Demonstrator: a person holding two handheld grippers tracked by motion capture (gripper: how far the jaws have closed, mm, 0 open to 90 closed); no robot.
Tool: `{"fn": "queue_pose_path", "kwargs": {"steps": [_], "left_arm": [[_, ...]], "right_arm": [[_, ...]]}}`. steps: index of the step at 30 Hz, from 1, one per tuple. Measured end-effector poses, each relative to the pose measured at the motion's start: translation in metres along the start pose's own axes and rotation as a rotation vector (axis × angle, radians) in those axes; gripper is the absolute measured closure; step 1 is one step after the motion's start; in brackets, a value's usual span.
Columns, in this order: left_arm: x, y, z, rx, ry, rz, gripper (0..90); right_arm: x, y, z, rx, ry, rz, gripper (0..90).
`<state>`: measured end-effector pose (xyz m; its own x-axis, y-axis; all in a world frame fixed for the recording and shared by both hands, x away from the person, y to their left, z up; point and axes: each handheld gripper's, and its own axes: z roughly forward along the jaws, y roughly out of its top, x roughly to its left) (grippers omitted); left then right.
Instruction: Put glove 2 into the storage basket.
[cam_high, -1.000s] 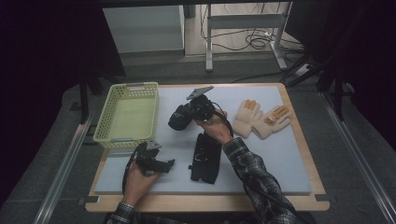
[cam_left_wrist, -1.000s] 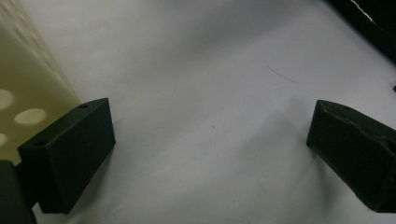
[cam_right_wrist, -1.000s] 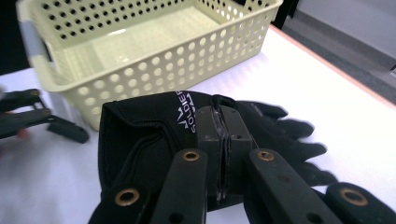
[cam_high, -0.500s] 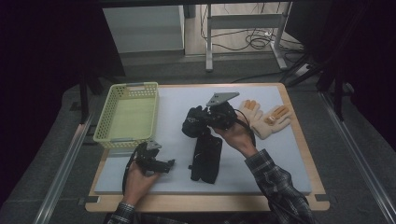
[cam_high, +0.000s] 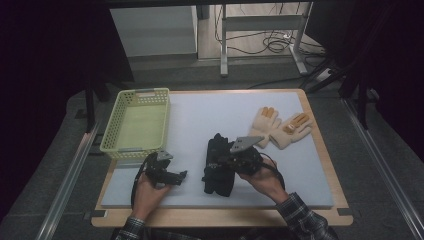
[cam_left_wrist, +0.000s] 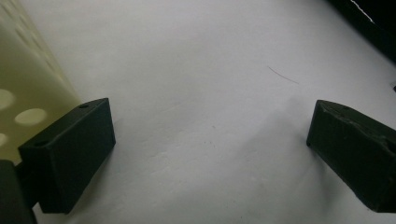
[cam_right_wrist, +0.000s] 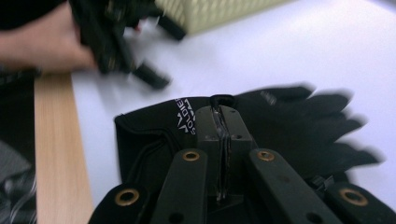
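A black glove (cam_right_wrist: 163, 126) with white lettering hangs from my right gripper (cam_right_wrist: 222, 116), whose jaws are shut on its cuff edge and small loop. In the high view this right gripper (cam_high: 222, 161) holds the glove over a second black glove (cam_high: 218, 182) lying on the white mat (cam_high: 200, 120). The two overlap, and the motion blur hides whether they touch. My left gripper (cam_high: 172, 167) rests low at the mat's near left. Its jaws (cam_left_wrist: 210, 154) stand open over bare mat.
A pale yellow basket (cam_high: 137, 122) stands at the mat's left, with its wall (cam_left_wrist: 28, 93) close beside my left gripper. A pair of tan gloves (cam_high: 280, 127) lies at the far right. A wooden table edge (cam_right_wrist: 56, 154) borders the mat.
My right gripper has carried the black glove from the mat's far middle toward the person and down over the other black glove. The left gripper has stayed put.
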<state>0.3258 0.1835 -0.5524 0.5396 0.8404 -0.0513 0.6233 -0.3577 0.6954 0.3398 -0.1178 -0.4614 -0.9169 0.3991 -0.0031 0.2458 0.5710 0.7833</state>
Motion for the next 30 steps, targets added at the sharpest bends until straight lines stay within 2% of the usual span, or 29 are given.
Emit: {"fn": "queue_pose_path", "kwargs": {"steps": [4, 6, 7, 9, 10, 11, 12, 13, 14, 17, 20, 25, 30], "left_arm": [[0.0, 0.0, 0.0, -0.001, 0.001, 0.001, 1.3], [0.0, 0.0, 0.0, -0.001, 0.001, 0.001, 1.3], [0.0, 0.0, 0.0, 0.0, 0.002, 0.002, 1.3], [0.0, 0.0, 0.0, 0.0, 0.002, 0.001, 1.3], [0.0, 0.0, 0.0, 0.0, 0.002, 0.001, 1.3], [0.0, 0.0, 0.0, -0.001, 0.002, 0.001, 1.3], [0.0, 0.0, 0.0, -0.001, 0.002, 0.001, 1.3], [0.0, 0.0, 0.0, -0.001, 0.002, 0.001, 1.3], [0.0, 0.0, 0.0, -0.004, 0.002, -0.003, 1.3], [0.0, 0.0, 0.0, -0.004, 0.002, -0.003, 1.3], [0.0, 0.0, 0.0, -0.004, 0.002, -0.004, 1.4], [0.0, 0.0, 0.0, -0.003, 0.003, 0.005, 1.7], [0.001, -0.004, -0.006, 0.001, -0.002, 0.0, 4.4]], "right_arm": [[0.008, -0.027, 0.012, 0.048, 0.015, 0.03, 86.1], [0.01, -0.037, 0.018, 0.07, 0.026, 0.05, 83.1], [0.01, -0.039, 0.018, 0.065, 0.024, 0.057, 79.8], [0.007, -0.039, 0.015, 0.043, 0.055, 0.077, 67.5], [0.004, -0.037, 0.011, 0.027, 0.054, 0.087, 62.9], [0.002, -0.034, 0.009, 0.018, 0.044, 0.089, 61.7], [-0.004, -0.029, 0.003, 0.006, 0.012, 0.092, 61.5], [-0.004, -0.029, 0.003, 0.006, 0.012, 0.092, 61.5], [-0.011, -0.026, 0.0, 0.001, -0.017, 0.09, 61.5], [-0.018, -0.027, -0.002, 0.001, -0.048, 0.091, 63.1], [-0.026, -0.034, -0.003, 0.009, -0.069, 0.099, 72.8], [-0.029, -0.054, -0.005, 0.038, -0.063, 0.116, 85.5], [-0.027, -0.073, -0.005, 0.029, -0.033, 0.139, 88.3]]}}
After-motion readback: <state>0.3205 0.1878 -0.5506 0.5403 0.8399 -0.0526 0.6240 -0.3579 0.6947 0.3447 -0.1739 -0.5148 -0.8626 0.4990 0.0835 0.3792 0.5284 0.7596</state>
